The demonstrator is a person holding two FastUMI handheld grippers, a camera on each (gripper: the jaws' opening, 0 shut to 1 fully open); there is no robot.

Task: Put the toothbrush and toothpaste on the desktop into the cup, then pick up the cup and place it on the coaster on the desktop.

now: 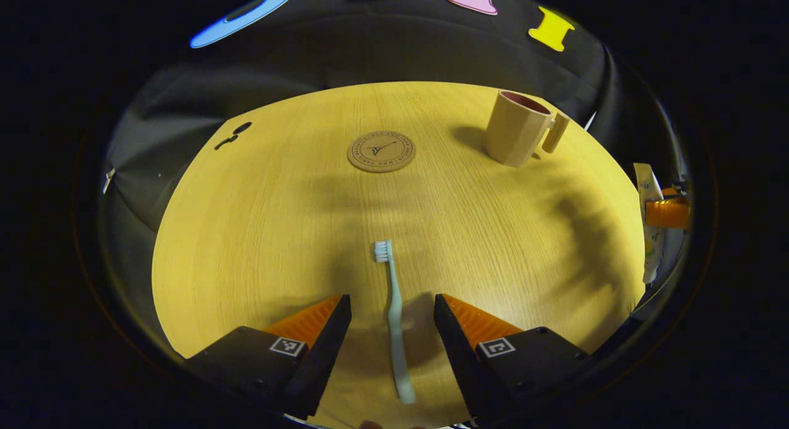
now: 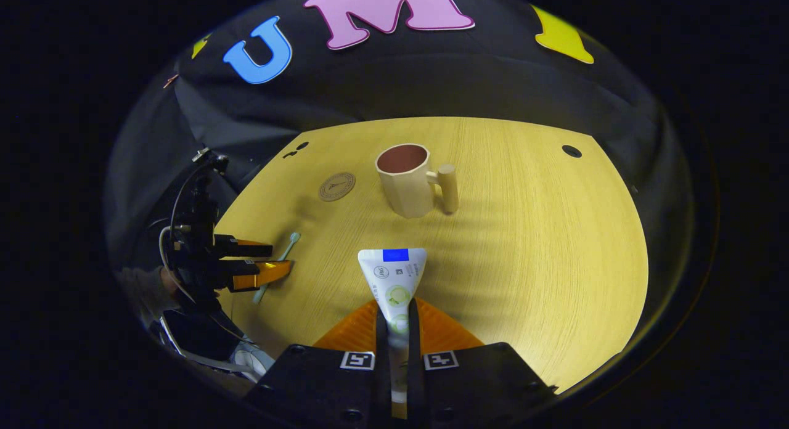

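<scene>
A pale green toothbrush point(image 1: 394, 318) lies flat on the wooden desktop point(image 1: 259, 232), bristles pointing away. My left gripper point(image 1: 392, 306) is open, one finger on each side of the handle, not touching it. The same gripper point(image 2: 271, 259) and toothbrush point(image 2: 278, 261) appear at the left in the right gripper view. My right gripper point(image 2: 395, 321) is shut on a white toothpaste tube point(image 2: 393, 280), held above the desktop. The tube point(image 1: 649, 225) also appears at the far right in the left gripper view. A beige cup point(image 2: 408, 180) with a handle stands upright ahead. The round coaster point(image 1: 381, 151) lies left of the cup point(image 1: 518, 128).
Small dark holes point(image 1: 233, 135) mark the desktop's far left corner, and another hole point(image 2: 571, 151) sits at the far right. Black cloth walls the booth behind the desk. A hand and cables point(image 2: 185, 256) sit behind the left gripper.
</scene>
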